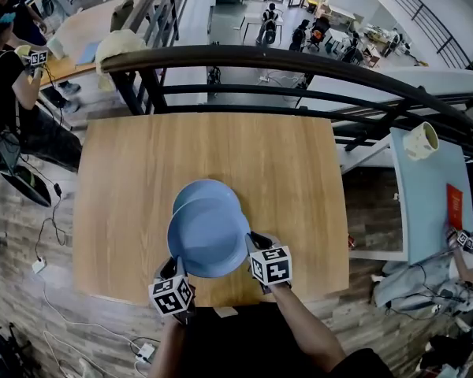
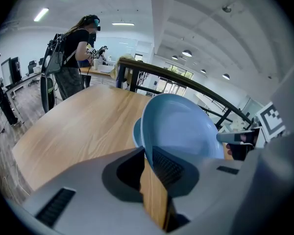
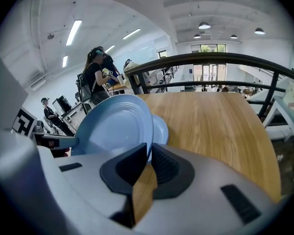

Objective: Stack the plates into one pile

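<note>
A large blue plate [image 1: 209, 237] hangs just above the wooden table [image 1: 126, 195], held by its rim from both sides. My left gripper [image 1: 173, 265] is shut on its near-left rim and my right gripper [image 1: 255, 242] on its near-right rim. A smaller blue plate [image 1: 201, 190] lies on the table under and just beyond it, partly covered. In the left gripper view the held plate [image 2: 186, 126] runs edge-on between the jaws of my left gripper [image 2: 148, 155], with the smaller plate [image 2: 136, 132] behind. The right gripper view shows the held plate [image 3: 115, 124] pinched by my right gripper [image 3: 149, 155], the smaller plate [image 3: 161, 129] beyond.
A dark metal railing [image 1: 299, 61] runs along the table's far edge, with an open drop behind it. A person [image 1: 12, 93] stands at the far left by another table. A white mug [image 1: 420, 141] sits on a light blue table [image 1: 426, 203] to the right. Cables lie on the floor at the left.
</note>
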{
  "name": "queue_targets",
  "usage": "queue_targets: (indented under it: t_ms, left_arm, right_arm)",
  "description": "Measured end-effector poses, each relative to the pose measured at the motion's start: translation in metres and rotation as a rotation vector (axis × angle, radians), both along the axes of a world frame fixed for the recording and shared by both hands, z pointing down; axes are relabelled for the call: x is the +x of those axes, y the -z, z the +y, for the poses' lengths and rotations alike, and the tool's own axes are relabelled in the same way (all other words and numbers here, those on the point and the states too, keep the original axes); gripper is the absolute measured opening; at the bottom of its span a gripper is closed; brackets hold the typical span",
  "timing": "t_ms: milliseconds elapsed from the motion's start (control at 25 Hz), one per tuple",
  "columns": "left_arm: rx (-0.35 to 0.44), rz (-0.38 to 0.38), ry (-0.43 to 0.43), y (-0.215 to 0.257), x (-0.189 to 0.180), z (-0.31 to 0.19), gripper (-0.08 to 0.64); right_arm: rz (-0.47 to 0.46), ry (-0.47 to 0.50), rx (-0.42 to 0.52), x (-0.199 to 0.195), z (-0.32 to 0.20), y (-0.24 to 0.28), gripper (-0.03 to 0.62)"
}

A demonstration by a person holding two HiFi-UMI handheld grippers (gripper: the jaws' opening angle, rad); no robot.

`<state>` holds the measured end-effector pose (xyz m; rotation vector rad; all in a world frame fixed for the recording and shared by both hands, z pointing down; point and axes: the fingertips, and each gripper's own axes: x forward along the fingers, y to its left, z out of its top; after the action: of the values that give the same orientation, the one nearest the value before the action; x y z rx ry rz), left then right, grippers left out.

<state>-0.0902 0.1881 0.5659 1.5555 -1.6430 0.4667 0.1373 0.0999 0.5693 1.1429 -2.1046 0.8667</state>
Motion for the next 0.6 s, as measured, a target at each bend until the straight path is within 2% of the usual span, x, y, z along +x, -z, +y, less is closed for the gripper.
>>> queue_targets:
  t_ms: [320,600]
  left_arm:
    - [-0.018,-0.016,-0.061,0.002,0.031,-0.011,0.064]
    - [-0.046,-0.024,-0.122,-0.01,0.022,-0.034,0.064]
  right_arm:
    - [-0.02,-0.047,-0.011,0.035,0.0,0.001,0.049]
    - [-0.012,-0.091,-0.038,0.03,-0.004,-0.012,0.049]
